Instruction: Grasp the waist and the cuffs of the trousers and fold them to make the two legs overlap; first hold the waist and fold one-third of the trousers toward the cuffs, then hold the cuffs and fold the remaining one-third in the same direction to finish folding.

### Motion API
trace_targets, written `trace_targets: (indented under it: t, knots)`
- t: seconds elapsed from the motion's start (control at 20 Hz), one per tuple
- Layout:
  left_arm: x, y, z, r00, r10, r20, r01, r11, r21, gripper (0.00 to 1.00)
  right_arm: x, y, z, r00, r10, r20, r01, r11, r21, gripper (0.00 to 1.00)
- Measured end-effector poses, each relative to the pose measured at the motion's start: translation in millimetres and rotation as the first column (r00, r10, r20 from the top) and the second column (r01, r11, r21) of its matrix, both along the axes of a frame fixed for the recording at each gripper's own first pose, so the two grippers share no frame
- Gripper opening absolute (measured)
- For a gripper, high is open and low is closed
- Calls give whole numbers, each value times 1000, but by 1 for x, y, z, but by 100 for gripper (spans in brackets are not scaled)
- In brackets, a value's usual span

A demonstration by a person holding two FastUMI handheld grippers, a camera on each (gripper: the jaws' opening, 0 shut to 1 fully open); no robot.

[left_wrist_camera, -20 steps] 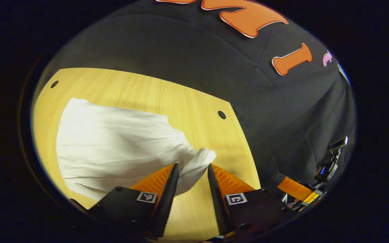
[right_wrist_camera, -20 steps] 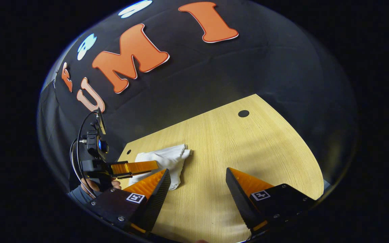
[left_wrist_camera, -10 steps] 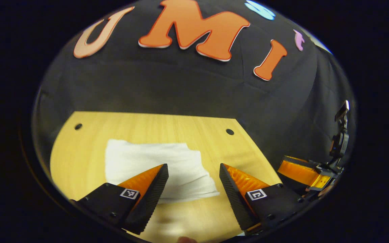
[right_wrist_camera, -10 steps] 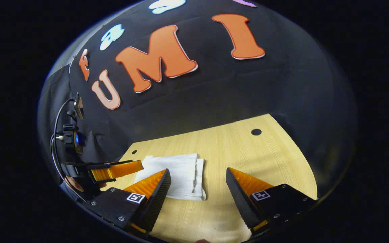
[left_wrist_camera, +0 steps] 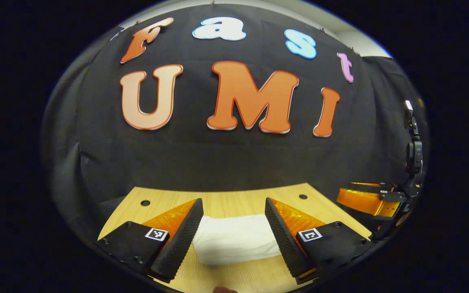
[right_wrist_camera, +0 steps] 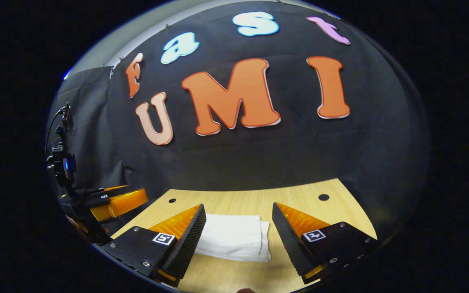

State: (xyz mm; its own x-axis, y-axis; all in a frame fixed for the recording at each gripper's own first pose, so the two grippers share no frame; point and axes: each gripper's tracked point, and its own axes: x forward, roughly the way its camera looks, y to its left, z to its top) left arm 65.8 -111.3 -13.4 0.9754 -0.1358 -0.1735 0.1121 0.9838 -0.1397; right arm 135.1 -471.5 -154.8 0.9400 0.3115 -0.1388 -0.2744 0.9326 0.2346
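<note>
The white trousers (left_wrist_camera: 234,239) lie folded into a small flat bundle on the wooden table (left_wrist_camera: 226,201). In the left gripper view my left gripper (left_wrist_camera: 233,209) is open, raised above the bundle, with nothing between its fingers. In the right gripper view the same folded trousers (right_wrist_camera: 234,237) rest on the table (right_wrist_camera: 259,199) and my right gripper (right_wrist_camera: 238,213) is open above them, holding nothing. The right gripper (left_wrist_camera: 367,200) appears at the right edge of the left gripper view. The left gripper (right_wrist_camera: 114,201) appears at the left edge of the right gripper view.
The table has small round holes (left_wrist_camera: 145,202) near its far corners, another hole (right_wrist_camera: 323,197) at the far right. The black cloth wall stands right behind the table's far edge.
The left gripper let go of the trousers' edge and both grippers lifted and tilted up; the trousers now lie as a compact folded bundle lower in both views.
</note>
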Motion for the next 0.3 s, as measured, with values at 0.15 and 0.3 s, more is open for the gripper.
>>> trace_targets:
  t: [0.15,0.3]
  knots:
    - [-13,26,29,997,34,73,-36,999,33,100,-12,27,9,999,26,35,-25,999,-29,98]
    - [-25,40,54,988,66,140,-75,996,58,99,-19,39,18,997,15,75,-11,998,-58,98]
